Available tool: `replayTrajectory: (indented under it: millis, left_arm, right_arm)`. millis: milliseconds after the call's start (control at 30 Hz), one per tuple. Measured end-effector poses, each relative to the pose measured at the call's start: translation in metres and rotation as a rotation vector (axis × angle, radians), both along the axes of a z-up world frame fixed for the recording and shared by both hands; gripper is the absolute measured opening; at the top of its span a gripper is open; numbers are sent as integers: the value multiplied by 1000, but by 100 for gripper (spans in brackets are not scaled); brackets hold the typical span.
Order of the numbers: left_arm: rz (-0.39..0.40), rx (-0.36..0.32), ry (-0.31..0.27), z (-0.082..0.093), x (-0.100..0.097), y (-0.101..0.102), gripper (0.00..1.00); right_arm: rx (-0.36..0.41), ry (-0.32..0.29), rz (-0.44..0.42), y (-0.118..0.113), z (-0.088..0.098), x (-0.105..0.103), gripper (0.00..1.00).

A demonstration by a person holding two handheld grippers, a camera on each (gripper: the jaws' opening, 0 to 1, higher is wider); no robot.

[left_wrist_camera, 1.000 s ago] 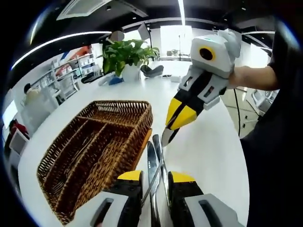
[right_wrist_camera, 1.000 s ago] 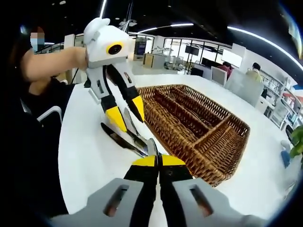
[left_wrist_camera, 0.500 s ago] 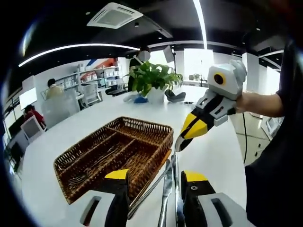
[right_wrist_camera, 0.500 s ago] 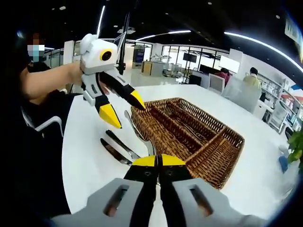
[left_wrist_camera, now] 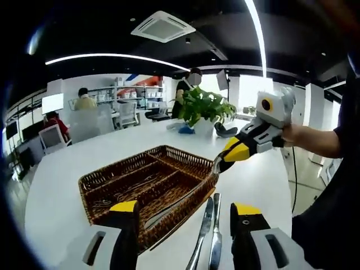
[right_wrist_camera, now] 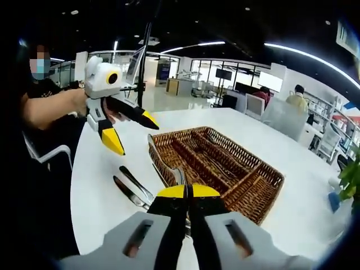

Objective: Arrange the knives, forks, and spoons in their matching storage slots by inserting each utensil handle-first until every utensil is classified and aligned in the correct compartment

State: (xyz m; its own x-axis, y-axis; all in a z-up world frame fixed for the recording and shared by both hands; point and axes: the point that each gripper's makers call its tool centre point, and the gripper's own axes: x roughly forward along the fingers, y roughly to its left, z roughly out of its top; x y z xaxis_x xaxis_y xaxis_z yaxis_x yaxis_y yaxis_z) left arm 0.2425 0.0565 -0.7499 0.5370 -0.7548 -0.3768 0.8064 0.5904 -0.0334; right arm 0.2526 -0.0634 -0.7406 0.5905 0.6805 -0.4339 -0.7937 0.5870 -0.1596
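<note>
Overhead, right tool (right_wrist_camera: 188,191) clamped one spoon (right_wrist_camera: 163,163), its long axis slanting away over the basket (right_wrist_camera: 236,169) edge. Two knives (left_wrist_camera: 209,230) lay side by side on the counter (left_wrist_camera: 56,185). Left tool (left_wrist_camera: 185,208) gaped apart, holding nothing.

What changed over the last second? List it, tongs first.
The right tongs, shut on a utensil, lifted it off the table, and its free end now hangs over the basket. The left tongs rose away from the cutlery. They stayed open. The two knives stayed on the table beside the basket, which did not move.
</note>
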Motion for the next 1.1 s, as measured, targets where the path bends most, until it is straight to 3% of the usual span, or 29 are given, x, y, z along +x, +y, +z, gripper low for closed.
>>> replayTrajectory:
  millis: [400,1100]
  left_arm:
    - [84,-20,15,-3,-9,19,99]
    - [131,-20,11,0,-21,32,100]
  right_arm:
    - [23,-13,-27,-8,8,31,0]
    - [13,-43,-65,-8,13,87,0]
